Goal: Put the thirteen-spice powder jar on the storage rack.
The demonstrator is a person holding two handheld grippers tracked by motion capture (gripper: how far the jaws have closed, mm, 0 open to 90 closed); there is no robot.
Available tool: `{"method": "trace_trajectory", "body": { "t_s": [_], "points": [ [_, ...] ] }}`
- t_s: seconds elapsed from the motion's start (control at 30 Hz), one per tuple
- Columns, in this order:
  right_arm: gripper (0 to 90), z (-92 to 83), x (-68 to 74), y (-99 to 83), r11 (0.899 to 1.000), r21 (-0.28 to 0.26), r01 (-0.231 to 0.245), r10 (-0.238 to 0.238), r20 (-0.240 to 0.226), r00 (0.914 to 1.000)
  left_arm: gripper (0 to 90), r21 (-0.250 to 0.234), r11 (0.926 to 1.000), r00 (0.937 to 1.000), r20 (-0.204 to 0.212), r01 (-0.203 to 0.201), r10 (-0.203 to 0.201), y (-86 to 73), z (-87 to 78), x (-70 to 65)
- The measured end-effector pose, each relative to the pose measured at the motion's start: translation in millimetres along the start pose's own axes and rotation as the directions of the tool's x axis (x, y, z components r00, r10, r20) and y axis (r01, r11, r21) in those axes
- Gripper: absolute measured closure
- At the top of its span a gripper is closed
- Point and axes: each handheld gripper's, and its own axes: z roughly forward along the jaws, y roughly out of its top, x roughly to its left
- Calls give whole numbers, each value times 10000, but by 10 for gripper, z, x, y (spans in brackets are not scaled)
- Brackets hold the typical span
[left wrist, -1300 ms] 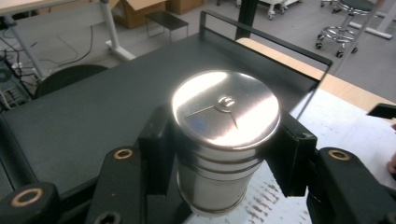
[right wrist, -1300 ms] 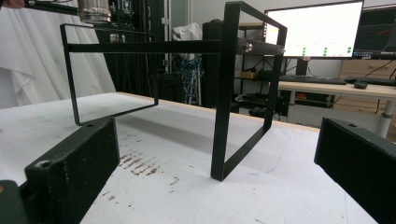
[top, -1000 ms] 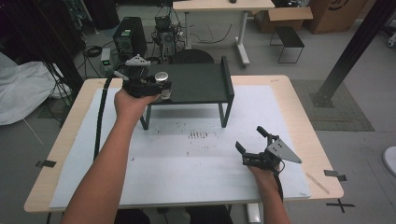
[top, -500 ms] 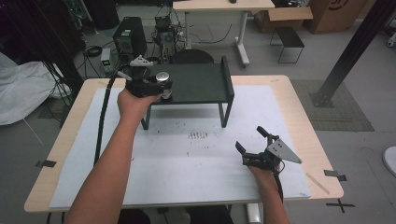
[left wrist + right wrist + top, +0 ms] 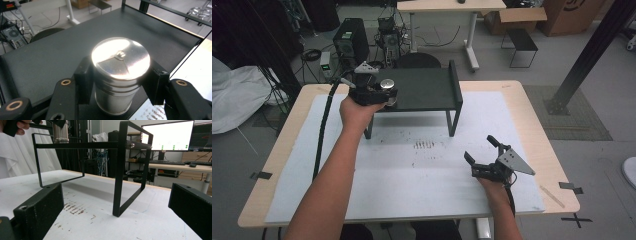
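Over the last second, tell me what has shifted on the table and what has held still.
Nothing visibly moved. The left gripper stays closed on the round silver metal canister, which stands at the near left corner of the black metal shelf. The right gripper stays open and low over the white table cover, holding nothing.

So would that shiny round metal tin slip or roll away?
The shiny round metal tin looks smooth, so it may be slippery. Its round sides would probably roll if tipped. Standing upright on the black metal shelf between the left gripper jaws, it seems steady.
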Motion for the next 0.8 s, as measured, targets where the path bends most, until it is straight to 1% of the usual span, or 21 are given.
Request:
{"method": "trace_trajectory", "body": {
  "t_s": [0.17, 0.27, 0.3, 0.33, 0.4, 0.53, 0.67, 0.8],
  "points": [
    [0, -1, 1, 0, 10000, -13, 2, -2, 0, 10000, 484, -86, 9999, 10000, -26, 68, -68, -16, -2, 9],
    [0, -1, 0, 0, 10000, -15, 2, -2, 1, 10000, 411, -209, 9993, 9995, -47, 314, -315, -9, -8, 24],
    [0, -1, 1, 0, 10000, -16, 5, -5, 1, 10000, 381, -217, 9989, 9991, 6, 415, -415, -6, -11, 29],
    [0, -1, 0, 0, 10000, -18, 4, -4, 4, 10000, 380, -269, 9986, 9990, 72, 447, -446, -6, -16, 29],
    [0, -1, 0, 0, 10000, -20, 1, -1, 2, 10000, 358, -333, 9986, 9992, 82, 399, -397, -4, -29, 23],
    [0, -1, 1, 0, 10000, -16, 8, -8, 4, 10000, 316, -448, 9981, 9991, 109, 425, -421, 2, -61, 18],
    [0, -1, 3, 0, 10000, -9, 33, -33, 9, 10000, 311, -744, 9964, 9992, 106, 397, -390, 12, -119, 19],
    [0, 0, 4, 0, 10000, -5, 37, -37, 3, 10000, 285, -1069, 9936, 9993, 102, 375, -366, 27, -186, 17]
  ]
}}
